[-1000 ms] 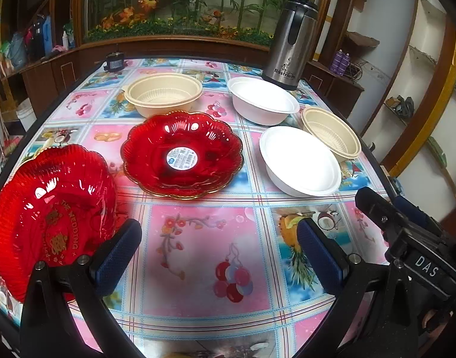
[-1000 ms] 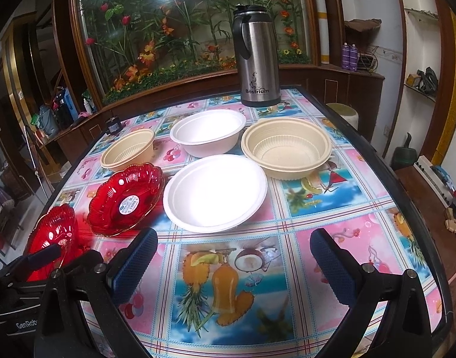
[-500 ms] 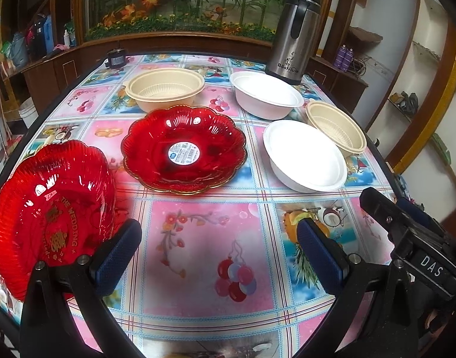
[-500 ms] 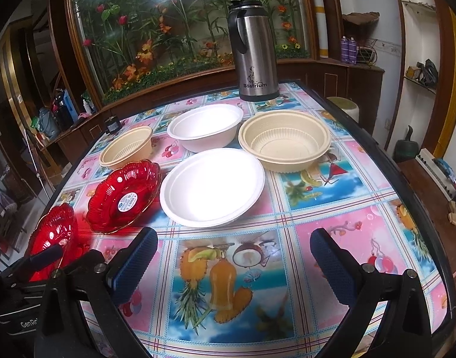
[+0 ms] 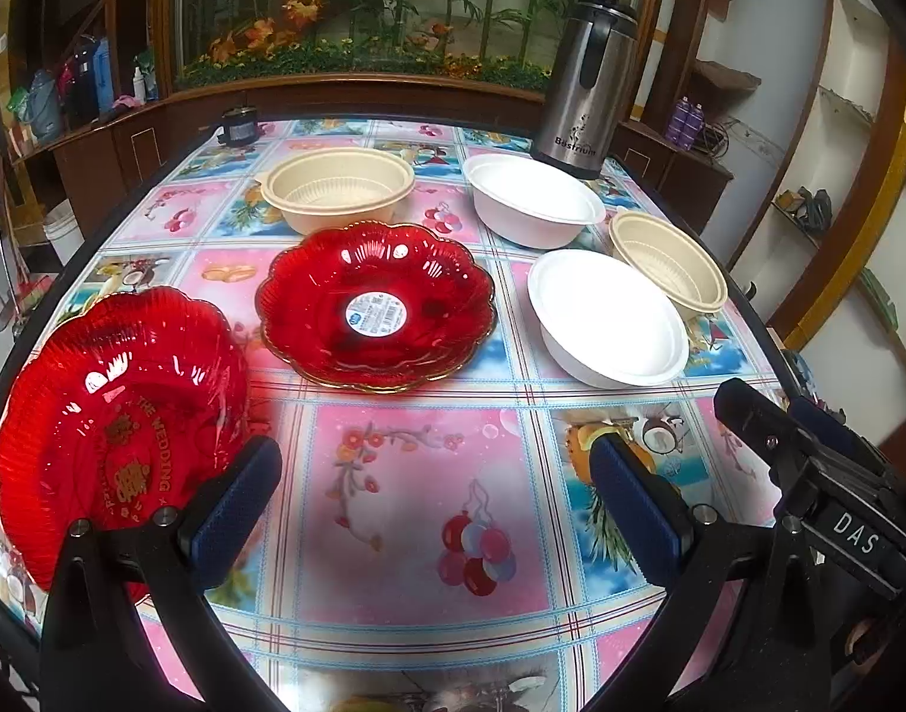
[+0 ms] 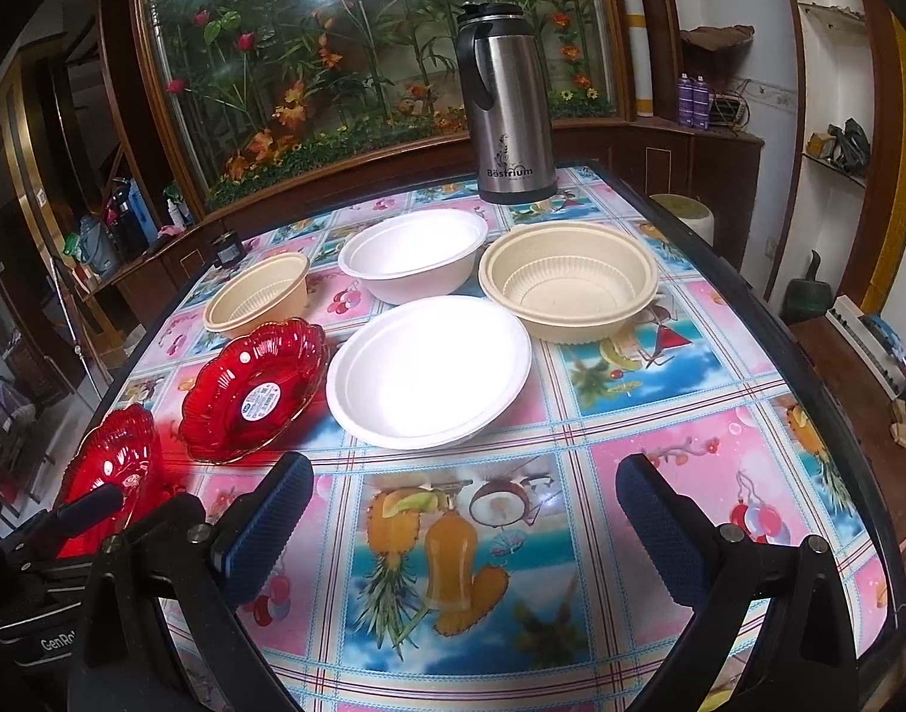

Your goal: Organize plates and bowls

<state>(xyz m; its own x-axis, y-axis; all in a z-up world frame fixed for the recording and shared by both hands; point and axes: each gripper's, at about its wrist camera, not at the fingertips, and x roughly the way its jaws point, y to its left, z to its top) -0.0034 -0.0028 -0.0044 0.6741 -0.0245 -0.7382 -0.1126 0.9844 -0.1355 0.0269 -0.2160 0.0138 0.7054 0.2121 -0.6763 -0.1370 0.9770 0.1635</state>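
Observation:
Two red scalloped plates lie on the table: one with a sticker (image 5: 375, 308) (image 6: 257, 394) mid-table, one with gold lettering (image 5: 117, 433) (image 6: 111, 469) at the near left. Two white bowls, near (image 5: 607, 320) (image 6: 429, 371) and far (image 5: 533, 207) (image 6: 414, 255), and two beige bowls, left (image 5: 337, 187) (image 6: 257, 299) and right (image 5: 669, 264) (image 6: 568, 288), stand behind. My left gripper (image 5: 435, 504) is open and empty above the cloth, its left finger over the lettered plate's edge. My right gripper (image 6: 464, 522) is open and empty in front of the near white bowl.
A steel thermos jug (image 5: 589, 83) (image 6: 512, 107) stands at the table's far right corner. A small dark jar (image 5: 239, 124) sits at the far left edge. The table's black rim (image 6: 808, 356) runs close on the right. A glass planter cabinet (image 6: 364, 59) stands behind.
Both views have shifted slightly, the dishes now sitting a little lower and nearer in frame. No dish has moved. Both grippers stay open.

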